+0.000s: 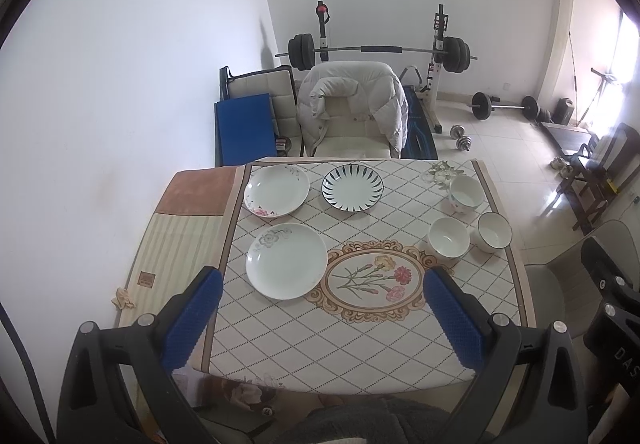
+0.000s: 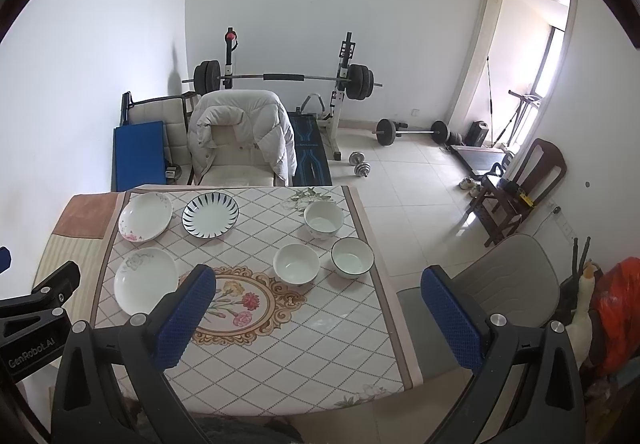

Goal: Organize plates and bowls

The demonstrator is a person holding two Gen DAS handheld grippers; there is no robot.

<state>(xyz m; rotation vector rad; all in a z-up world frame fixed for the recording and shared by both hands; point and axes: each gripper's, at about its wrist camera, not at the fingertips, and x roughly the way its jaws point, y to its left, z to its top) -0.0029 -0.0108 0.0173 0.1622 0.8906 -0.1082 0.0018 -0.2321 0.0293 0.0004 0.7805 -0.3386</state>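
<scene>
Left gripper: jaws spread wide, holding nothing, raised above the near edge of the worktop. Blue ribbed pads face each other across the gap.

Right gripper: jaws spread wide, holding nothing, raised above the near right corner of the worktop. Its left pad overlaps the worktop in the view; its right pad lies beyond the right edge, over a grey chair seat.

The worktop carries a diamond-pattern cloth with an oval flower print at its centre.

Plates, left half of the worktop:
- White plate with a grey flower, just left of the oval print, nearest the left gripper.
- White plate with pink flowers, at the far left corner.
- Blue-striped plate, at the far edge, just right of the pink-flower plate and apart from it.

Bowls, right half of the worktop:
- White bowl, near the oval print's far right side.
- Dark-rimmed bowl, just beside it at the right edge.
- Larger patterned bowl, behind both, near the far right corner.

All six pieces stand upright and separate; none is stacked.

Beyond the far edge stands a chair draped with a white padded jacket. Behind it is a barbell rack.
</scene>
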